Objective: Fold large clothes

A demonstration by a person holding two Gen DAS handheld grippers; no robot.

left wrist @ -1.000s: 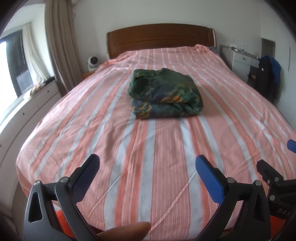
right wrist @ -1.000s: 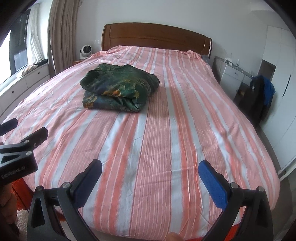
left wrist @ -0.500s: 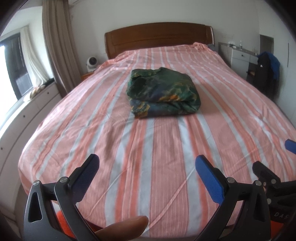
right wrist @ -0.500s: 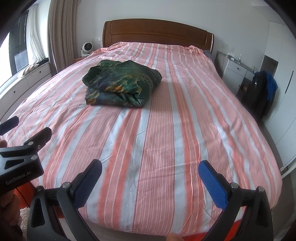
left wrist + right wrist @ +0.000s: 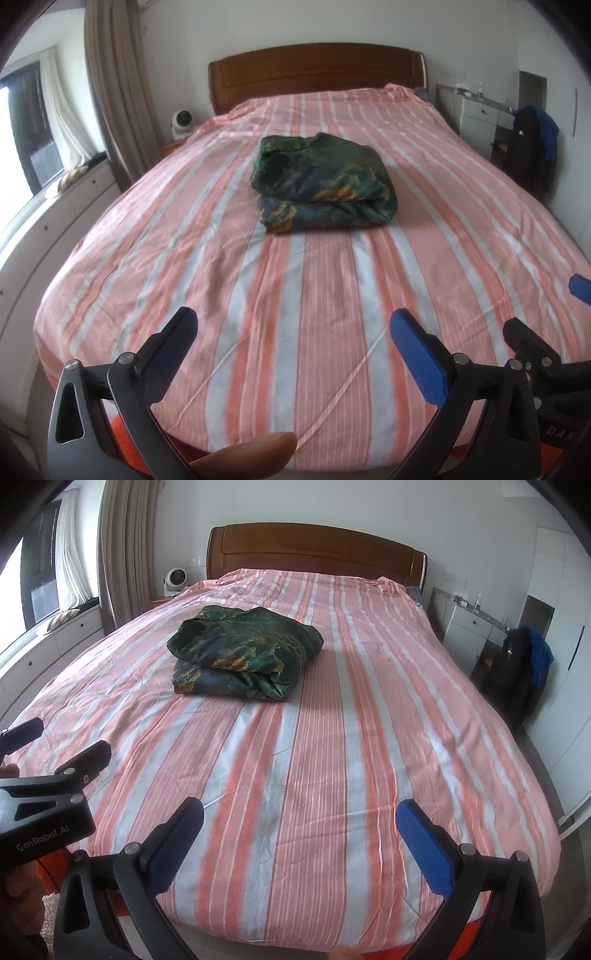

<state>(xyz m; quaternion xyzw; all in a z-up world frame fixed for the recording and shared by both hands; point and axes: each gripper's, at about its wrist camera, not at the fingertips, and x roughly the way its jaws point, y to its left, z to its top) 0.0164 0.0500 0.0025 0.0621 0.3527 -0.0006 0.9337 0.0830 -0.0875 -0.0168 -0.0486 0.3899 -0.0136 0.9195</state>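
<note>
Folded garment (image 5: pixel 323 186): soft, slightly glossy dark-green cloth with blue and orange print, a rumpled rectangular bundle in stacked layers, lying mid-bed on the bed (image 5: pixel 314 314), whose lightly wrinkled sheet runs in lengthwise salmon, white and pale grey-blue stripes up to a curved, polished wooden headboard (image 5: pixel 317 72). Left gripper (image 5: pixel 291 350): black angular frame, textured blue pads, jaws spread wide and empty over the near end of the bed, well short of the garment. Right gripper (image 5: pixel 299 840): same build, likewise agape and empty, just right of the left gripper, at the near edge.
</note>
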